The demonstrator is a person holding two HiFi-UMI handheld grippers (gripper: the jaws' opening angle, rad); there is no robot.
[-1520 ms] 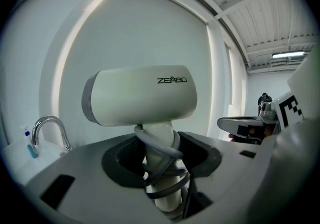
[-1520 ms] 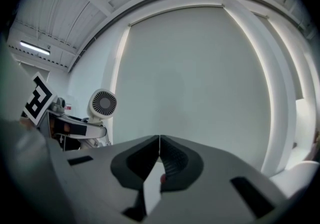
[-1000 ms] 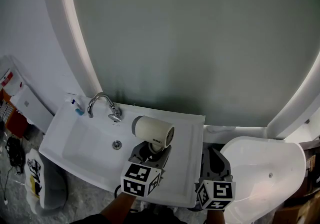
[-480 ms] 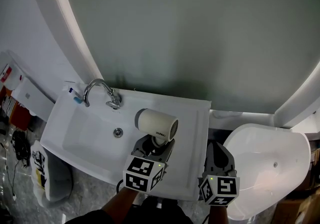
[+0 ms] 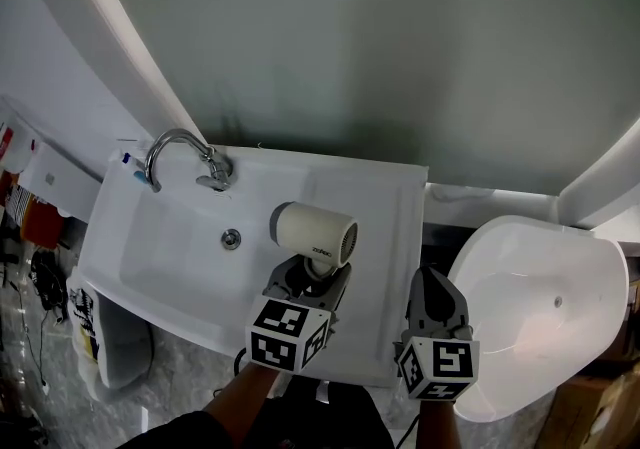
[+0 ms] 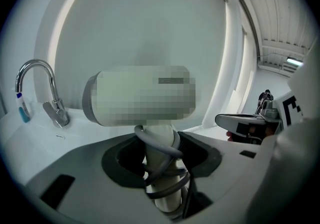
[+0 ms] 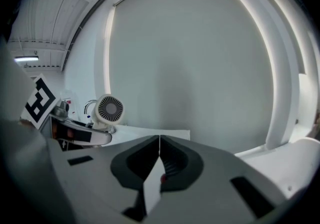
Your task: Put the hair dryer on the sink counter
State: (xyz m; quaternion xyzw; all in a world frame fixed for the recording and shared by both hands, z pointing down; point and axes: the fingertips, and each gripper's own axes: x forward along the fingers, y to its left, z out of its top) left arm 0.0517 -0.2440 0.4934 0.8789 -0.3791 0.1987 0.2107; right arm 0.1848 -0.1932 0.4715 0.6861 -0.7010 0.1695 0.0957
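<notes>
While the left gripper [image 5: 307, 283] holds it, the hair dryer [image 5: 313, 233] shifted right.

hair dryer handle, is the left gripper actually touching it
Touching. The left gripper view shows both jaws pressed against the handle of the hair dryer, with the cord wound round it.

Hair dryer [image 5: 313, 234], centre of frame: cream barrel, grey band at rear end, dark grille at front. Grey cord [image 6: 159, 147] wound on cream handle.
Sink counter [image 5: 385, 237]: plain white.
Faucet [image 5: 178, 152], upper left: shiny chrome.
Left gripper [image 5: 308, 282], right gripper [image 5: 433, 289]: grey bodies, black pads. Cubes white with black square markers.
Panel [image 5: 400, 47] filling top: dull grey-green, with glowing white arch [image 5: 120, 57] at edge.
Rounded fixture [image 5: 540, 307], lower right: glossy white.
Floor [image 5: 180, 377], lower left: grey, marbled.
</notes>
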